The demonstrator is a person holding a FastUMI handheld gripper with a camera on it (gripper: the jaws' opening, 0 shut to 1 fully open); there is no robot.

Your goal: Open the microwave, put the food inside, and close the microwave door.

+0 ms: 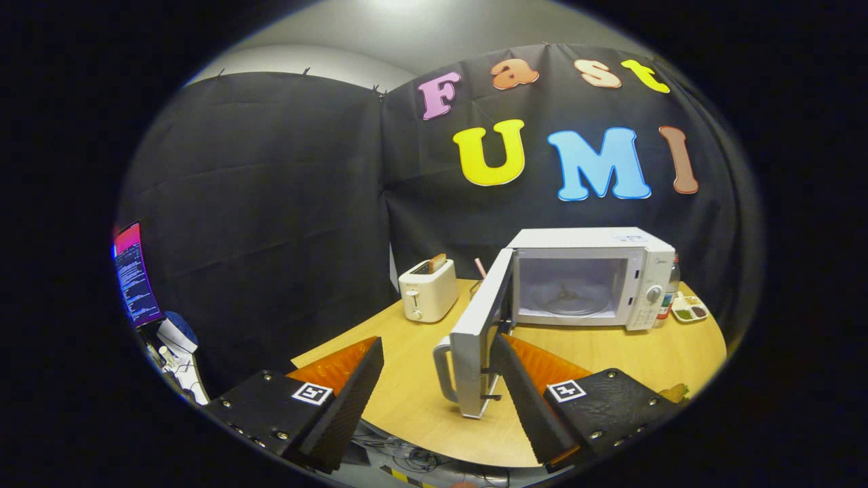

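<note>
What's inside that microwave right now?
The microwave, its door swung open, holds just a glass turntable; no food visible. The open gripper holds nothing.

Your gripper [434, 352] hangs open with nothing between its fingers, the right one covering the lower edge of the microwave door [475, 332]. Beyond them, the microwave [590, 278] hides most of a bottle [670, 298]; the contents of the small tray [689, 310] beside it are too small to identify
</note>
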